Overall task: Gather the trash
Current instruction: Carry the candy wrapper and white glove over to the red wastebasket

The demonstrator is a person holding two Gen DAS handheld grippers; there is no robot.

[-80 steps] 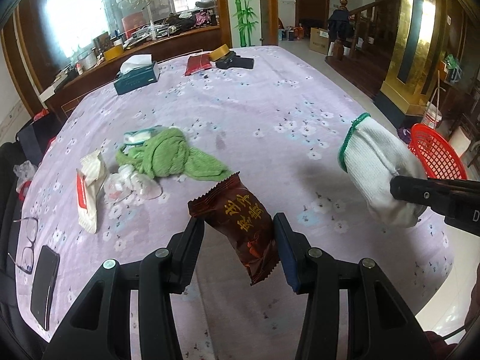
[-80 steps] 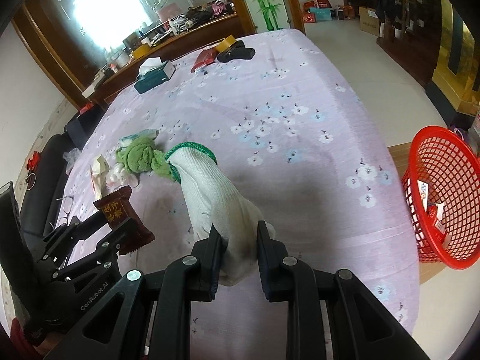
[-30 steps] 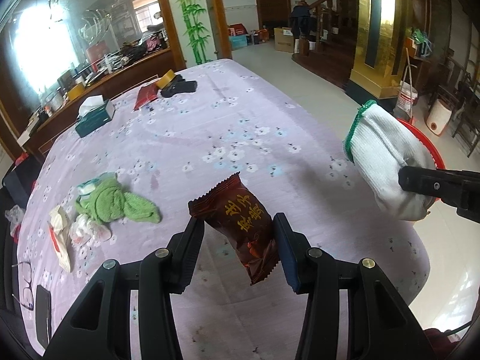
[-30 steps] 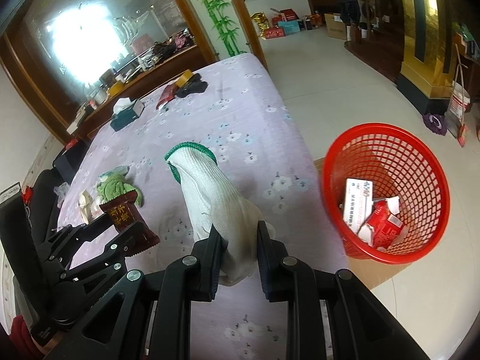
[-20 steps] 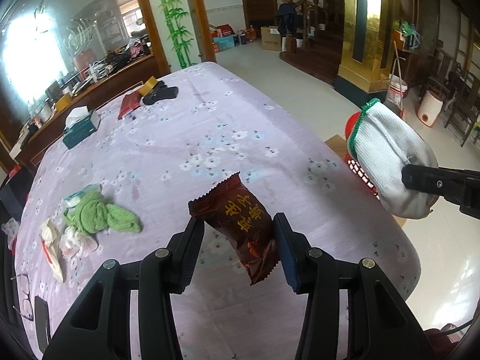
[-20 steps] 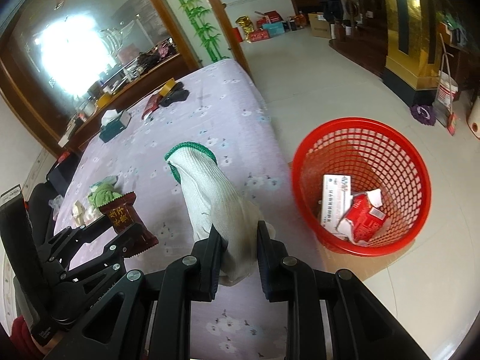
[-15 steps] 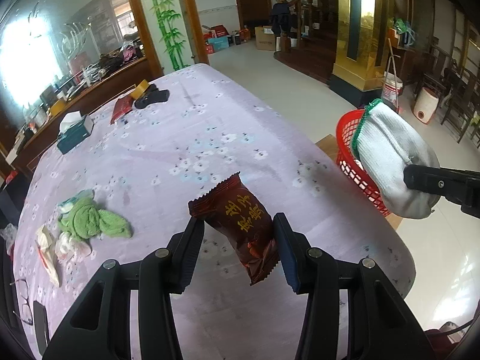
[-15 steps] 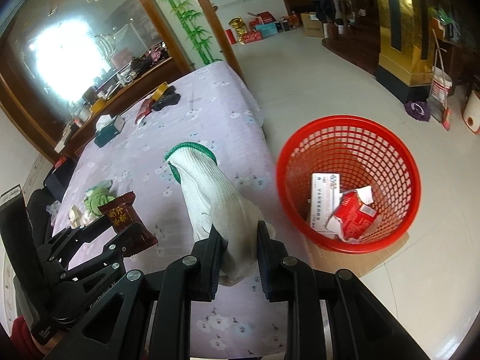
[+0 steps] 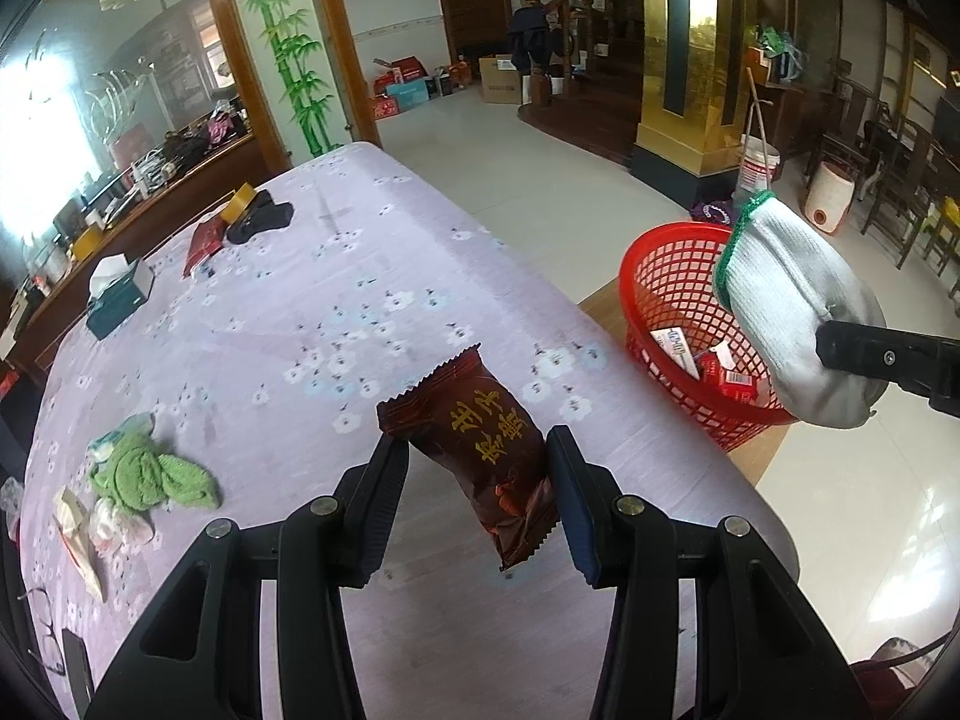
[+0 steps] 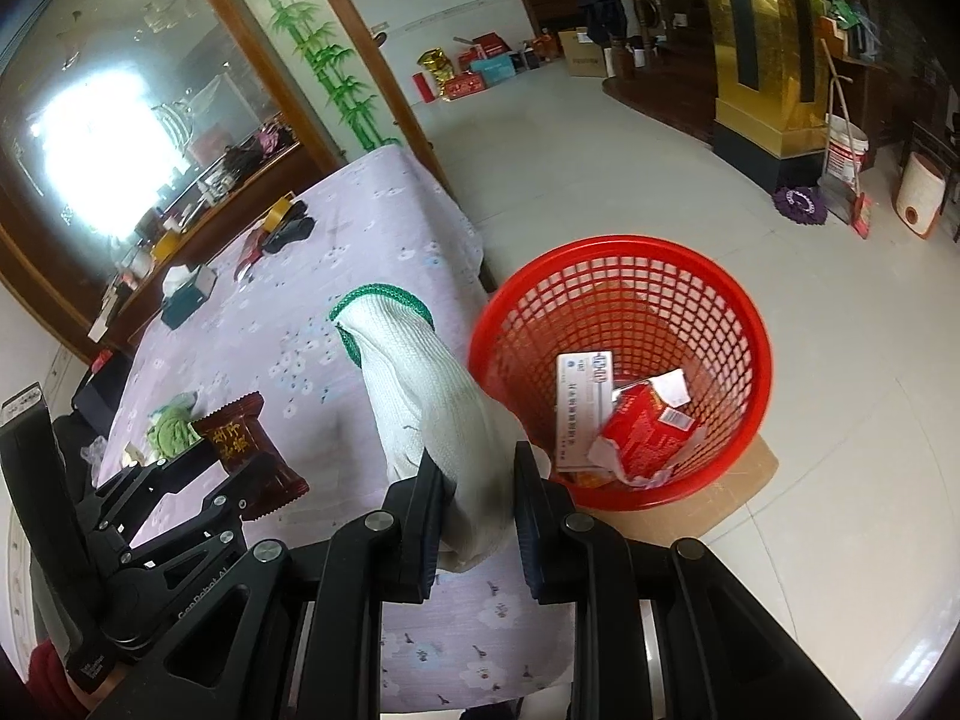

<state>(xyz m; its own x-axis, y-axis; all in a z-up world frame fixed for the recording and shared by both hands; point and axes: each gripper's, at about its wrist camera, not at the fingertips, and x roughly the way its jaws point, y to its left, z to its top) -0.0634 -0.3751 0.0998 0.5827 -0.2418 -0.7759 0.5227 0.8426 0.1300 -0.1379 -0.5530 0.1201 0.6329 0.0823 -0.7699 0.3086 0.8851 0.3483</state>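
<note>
Carrying step: left gripper [image 9: 477, 468] clamped on brown snack packet [image 9: 480, 438] above table [image 9: 336, 300]; right gripper [image 10: 474, 504] clamped on white glove [image 10: 432, 408] beside red basket [image 10: 618, 252]; next, probably position over basket, release

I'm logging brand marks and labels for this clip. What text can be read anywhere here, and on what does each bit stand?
"GenRobot.AI": side of the left gripper, partly cut off.
Gold Chinese characters: brown snack packet, too stylised to quote.
Print on the white box in the red basket: too small.
Print on the red carton: too small.
</note>
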